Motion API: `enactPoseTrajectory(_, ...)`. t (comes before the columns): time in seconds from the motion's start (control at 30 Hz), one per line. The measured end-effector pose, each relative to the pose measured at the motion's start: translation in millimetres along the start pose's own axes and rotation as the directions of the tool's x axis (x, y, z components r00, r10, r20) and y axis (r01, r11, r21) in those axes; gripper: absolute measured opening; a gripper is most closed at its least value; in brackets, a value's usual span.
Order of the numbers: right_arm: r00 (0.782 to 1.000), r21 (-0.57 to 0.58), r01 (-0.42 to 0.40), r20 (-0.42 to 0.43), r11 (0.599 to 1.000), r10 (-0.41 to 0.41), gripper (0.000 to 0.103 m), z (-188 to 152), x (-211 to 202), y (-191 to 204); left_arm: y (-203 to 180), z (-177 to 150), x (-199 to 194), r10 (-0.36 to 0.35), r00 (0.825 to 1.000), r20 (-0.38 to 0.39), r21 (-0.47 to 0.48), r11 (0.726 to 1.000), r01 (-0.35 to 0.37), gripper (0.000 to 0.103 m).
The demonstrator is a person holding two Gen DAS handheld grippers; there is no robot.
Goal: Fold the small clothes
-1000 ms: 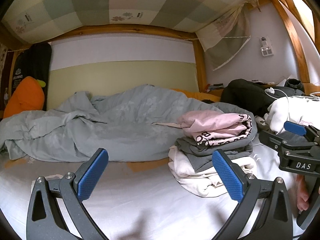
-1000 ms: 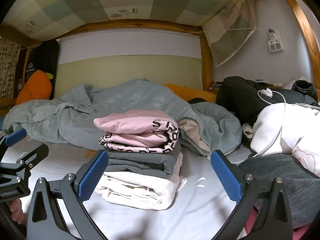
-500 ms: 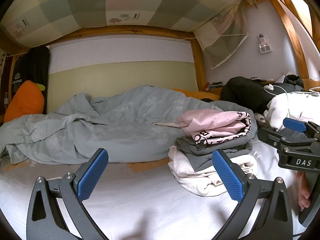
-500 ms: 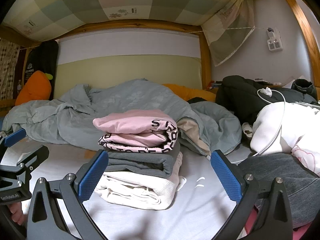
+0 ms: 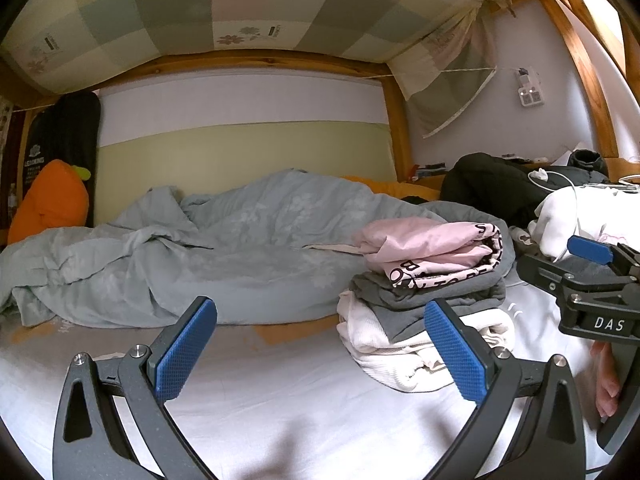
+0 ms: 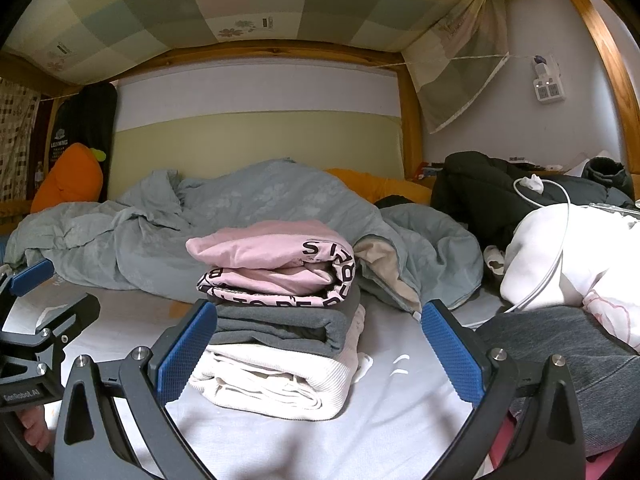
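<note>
While we hold both tools low over the white sheet (image 6: 384,420), our left gripper (image 5: 320,348) and right gripper (image 6: 316,344) gape wide, gripping nothing. Directly beyond the right gripper sits the folded stack (image 6: 280,312): pink top, grey middle, white bottom.

Three folded garments in the stack: one pink top (image 6: 272,254), one grey piece (image 6: 280,324) under it, one white knit (image 6: 276,380) at the bottom. Two tools in play, left tool (image 5: 320,350) and right tool (image 6: 316,350), each with two blue pads. One rumpled duvet (image 6: 200,220) behind. One orange carrot plush (image 6: 68,180). One black jacket (image 6: 480,184). One white cable (image 6: 560,236). One wall socket (image 6: 550,90).
</note>
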State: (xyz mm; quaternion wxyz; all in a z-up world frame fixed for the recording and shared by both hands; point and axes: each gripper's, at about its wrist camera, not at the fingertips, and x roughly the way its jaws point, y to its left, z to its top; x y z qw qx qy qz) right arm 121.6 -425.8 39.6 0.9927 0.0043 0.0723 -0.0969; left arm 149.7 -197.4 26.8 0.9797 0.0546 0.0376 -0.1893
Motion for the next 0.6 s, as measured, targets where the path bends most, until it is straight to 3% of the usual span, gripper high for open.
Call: enactPoseTrajectory(0.6,1.0,0.0,0.002,-0.001,1.0,-0.002,0.102,0.1,-1.3,0.8,-5.9,0.0,-5.8,-0.011,1.0,0.025,0.056,0.998,0.01,0.103)
